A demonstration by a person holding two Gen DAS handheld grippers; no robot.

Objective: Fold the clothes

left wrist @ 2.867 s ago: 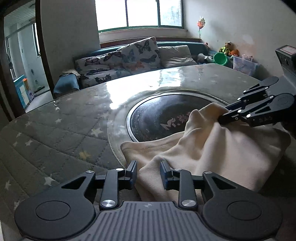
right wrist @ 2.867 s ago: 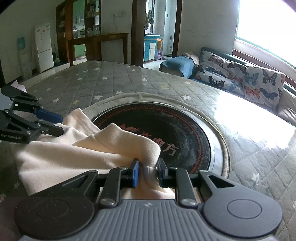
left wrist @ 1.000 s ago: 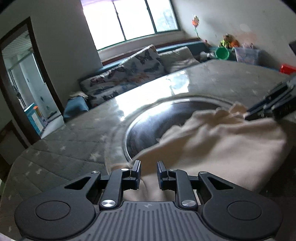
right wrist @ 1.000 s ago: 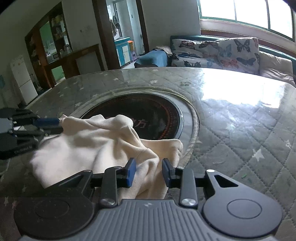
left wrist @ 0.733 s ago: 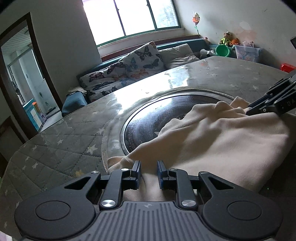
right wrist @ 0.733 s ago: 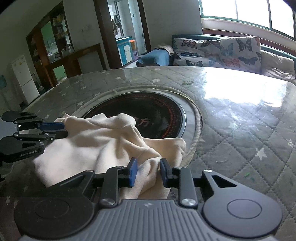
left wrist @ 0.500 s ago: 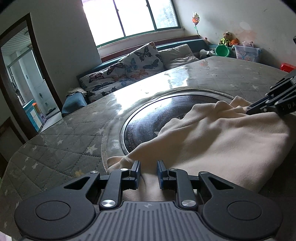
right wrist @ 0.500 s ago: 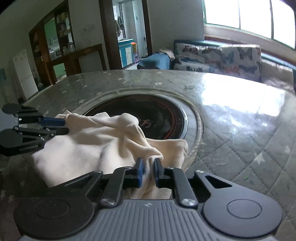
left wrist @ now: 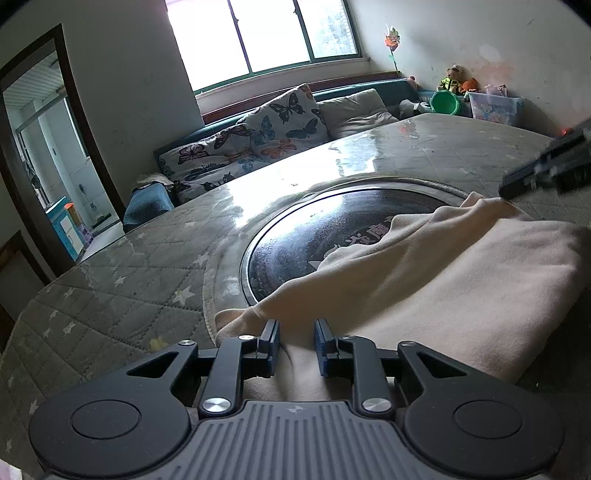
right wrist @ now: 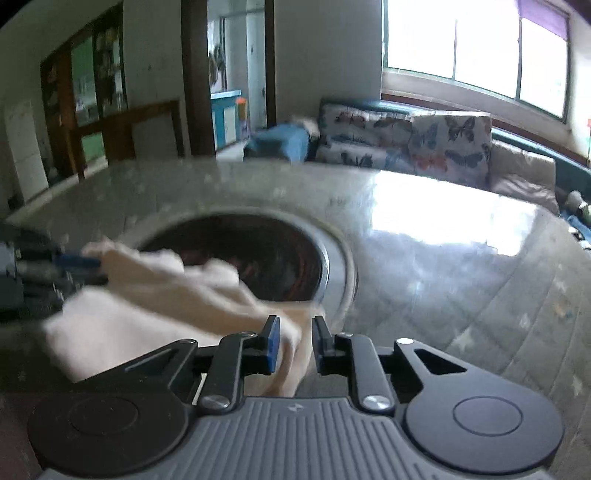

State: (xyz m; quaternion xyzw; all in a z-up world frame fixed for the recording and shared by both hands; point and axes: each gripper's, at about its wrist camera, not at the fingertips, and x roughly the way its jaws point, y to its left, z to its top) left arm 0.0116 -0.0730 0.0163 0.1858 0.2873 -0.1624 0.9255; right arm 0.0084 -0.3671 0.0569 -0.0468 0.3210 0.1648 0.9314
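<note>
left gripper (left wrist: 295,345): my jaws stand a little apart over the near edge of the garment; cloth lies in the gap, but neither pad presses it, so not gripping.
right gripper (right wrist: 294,343): my jaws are parted too, with a fold of cloth between them; picture is blurred, looks loose, no pinch seen.
garment (left wrist: 436,273): cream, soft, crumpled in a heap on the table; its far side overlaps the dark round inset.
table (left wrist: 122,280): big, round, grey quilted cover with small stars under a glossy sheet.
round inset (left wrist: 317,236): black disc in the middle of the table, lettering partly hidden by the cloth.
other-gripper view: right gripper at the garment's far corner, blurred.
background: cushions (left wrist: 266,133) with butterflies on a bench under the window (left wrist: 266,33).
</note>
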